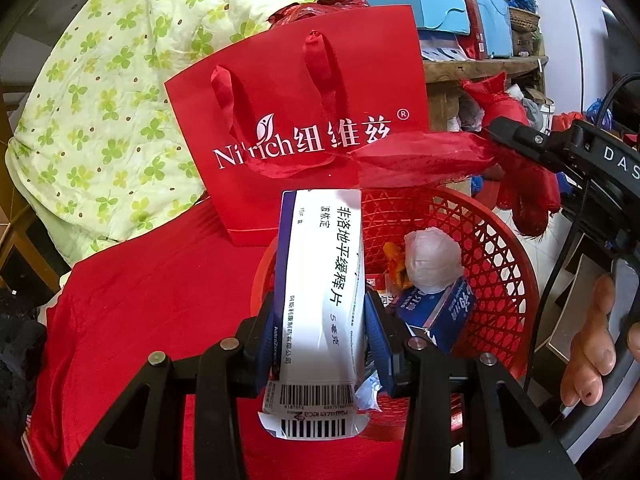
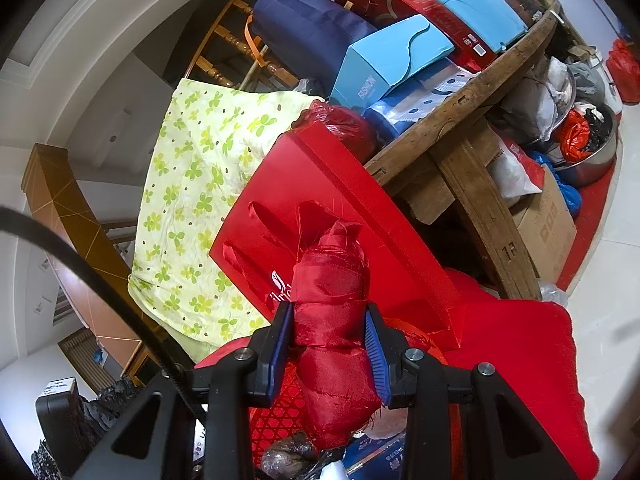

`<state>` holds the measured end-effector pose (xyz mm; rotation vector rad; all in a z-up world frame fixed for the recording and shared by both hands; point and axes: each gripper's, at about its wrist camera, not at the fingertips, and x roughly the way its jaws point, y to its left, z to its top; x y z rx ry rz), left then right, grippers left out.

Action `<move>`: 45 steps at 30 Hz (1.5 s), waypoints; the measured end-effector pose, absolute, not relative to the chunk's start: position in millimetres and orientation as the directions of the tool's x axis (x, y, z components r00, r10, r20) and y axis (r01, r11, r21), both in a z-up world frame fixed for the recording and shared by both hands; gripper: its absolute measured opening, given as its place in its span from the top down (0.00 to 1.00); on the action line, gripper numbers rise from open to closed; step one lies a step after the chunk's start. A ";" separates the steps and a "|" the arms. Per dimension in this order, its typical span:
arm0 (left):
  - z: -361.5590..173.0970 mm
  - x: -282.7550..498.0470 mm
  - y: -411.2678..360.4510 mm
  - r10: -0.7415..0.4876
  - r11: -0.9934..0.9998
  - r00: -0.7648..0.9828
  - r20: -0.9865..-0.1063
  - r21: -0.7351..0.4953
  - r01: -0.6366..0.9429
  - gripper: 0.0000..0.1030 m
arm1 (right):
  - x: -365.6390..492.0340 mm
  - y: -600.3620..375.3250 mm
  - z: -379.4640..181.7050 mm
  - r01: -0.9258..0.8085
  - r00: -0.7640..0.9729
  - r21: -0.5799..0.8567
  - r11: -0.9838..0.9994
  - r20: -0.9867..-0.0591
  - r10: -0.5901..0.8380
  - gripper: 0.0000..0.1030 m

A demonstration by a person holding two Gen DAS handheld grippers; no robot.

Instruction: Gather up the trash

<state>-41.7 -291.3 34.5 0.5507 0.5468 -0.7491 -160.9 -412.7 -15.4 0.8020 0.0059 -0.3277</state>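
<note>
My left gripper (image 1: 320, 320) is shut on a white and blue medicine box (image 1: 320, 280), held upright over the near left rim of a red woven trash basket (image 1: 500, 256). The basket holds a white wad (image 1: 432, 264), a blue box (image 1: 444, 312) and orange scraps. My right gripper (image 2: 328, 340) is shut on a bundle of red satin cloth (image 2: 332, 320) above the same basket (image 2: 276, 416). In the left wrist view the right gripper (image 1: 496, 130) shows at the right, with the red cloth (image 1: 424, 156) stretching from it over the basket.
A red Nitrich paper bag (image 1: 296, 120) stands behind the basket on a red cloth surface (image 1: 140, 320). A green clover quilt (image 1: 100, 100) lies to the left. A cluttered wooden table (image 2: 460, 112) with boxes stands behind, with bags and a cardboard box beneath.
</note>
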 end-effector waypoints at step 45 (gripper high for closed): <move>35.1 -7.8 -235.3 -0.451 0.719 0.662 -0.598 0.196 0.667 0.17 | -125.9 -385.3 -6.2 0.244 0.969 0.639 0.729 -0.124 -0.215 0.32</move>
